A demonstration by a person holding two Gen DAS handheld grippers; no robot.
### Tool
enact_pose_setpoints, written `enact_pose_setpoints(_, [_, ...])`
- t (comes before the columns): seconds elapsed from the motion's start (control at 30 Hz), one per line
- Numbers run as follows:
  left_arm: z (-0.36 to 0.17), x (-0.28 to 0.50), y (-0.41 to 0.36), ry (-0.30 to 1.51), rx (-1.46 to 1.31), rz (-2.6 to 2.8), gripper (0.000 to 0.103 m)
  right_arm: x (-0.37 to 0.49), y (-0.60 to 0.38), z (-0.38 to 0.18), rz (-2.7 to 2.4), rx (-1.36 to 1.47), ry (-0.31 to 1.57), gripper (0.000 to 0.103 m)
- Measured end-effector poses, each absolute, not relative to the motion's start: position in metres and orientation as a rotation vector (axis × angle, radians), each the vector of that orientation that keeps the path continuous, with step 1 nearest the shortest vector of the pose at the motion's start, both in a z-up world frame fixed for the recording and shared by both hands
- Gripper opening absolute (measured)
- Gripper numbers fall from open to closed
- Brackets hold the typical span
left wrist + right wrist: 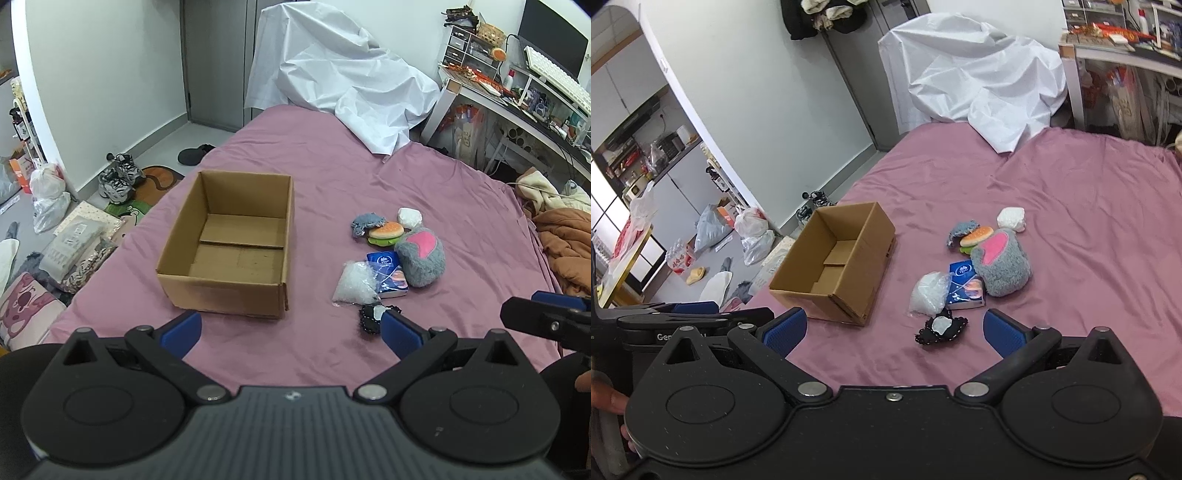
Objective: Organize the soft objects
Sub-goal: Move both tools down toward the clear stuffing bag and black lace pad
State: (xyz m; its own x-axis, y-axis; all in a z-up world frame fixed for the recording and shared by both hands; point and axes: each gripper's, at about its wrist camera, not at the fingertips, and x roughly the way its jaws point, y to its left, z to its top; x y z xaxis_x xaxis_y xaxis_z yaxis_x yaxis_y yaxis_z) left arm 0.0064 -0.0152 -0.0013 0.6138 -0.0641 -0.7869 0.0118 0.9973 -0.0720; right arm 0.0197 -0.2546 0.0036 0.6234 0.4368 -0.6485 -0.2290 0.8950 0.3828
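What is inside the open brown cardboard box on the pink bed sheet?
The open brown cardboard box shows only its own folded bottom flaps; no soft object lies there. The near wall hides a strip of floor directly behind it.

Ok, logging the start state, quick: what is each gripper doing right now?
Left gripper: open, holding nothing, above the bed sheet.
Right gripper: open, holding nothing, fingers either side of the small black pouch.

The bed sheet (pixel 332 177) is mauve, the cardboard box (pixel 225 291) plain brown; the plush (pixel 421 258) is grey with a pink patch, the tissue pack (pixel 388 273) blue, and the fingers (pixel 184 328) blue-padded.
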Motion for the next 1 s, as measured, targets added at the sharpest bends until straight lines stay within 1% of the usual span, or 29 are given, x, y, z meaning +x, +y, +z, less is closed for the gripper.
enact_pose_setpoints(0.67, [-0.047, 0.061, -0.026, 0.963, -0.096, -0.053, 0.100, 0.068, -0.275, -0.052, 0.310, 0.455, 0.892, 0.102])
enact_pose_setpoints(0.73, [-0.052, 0.067, -0.028, 0.971, -0.097, -0.064, 0.097, 0.071, -0.276, -0.056, 0.308, 0.466, 0.895, 0.102])
enact_pose_setpoints(0.77, [-0.053, 0.069, -0.029, 0.976, -0.094, -0.070, 0.094, 0.072, -0.276, -0.059, 0.306, 0.469, 0.903, 0.102])
enact_pose_setpoints(0.87, [-0.059, 0.077, -0.032, 0.983, -0.093, -0.082, 0.092, 0.076, -0.279, -0.068, 0.290, 0.488, 0.918, 0.101])
enact_pose_setpoints(0.97, [-0.067, 0.085, -0.034, 0.999, -0.100, -0.085, 0.084, 0.082, -0.285, -0.074, 0.278, 0.536, 0.919, 0.100])
enact_pose_setpoints(1.0, [-0.069, 0.088, -0.035, 1.005, -0.103, -0.087, 0.081, 0.084, -0.286, -0.076, 0.275, 0.550, 0.922, 0.098])
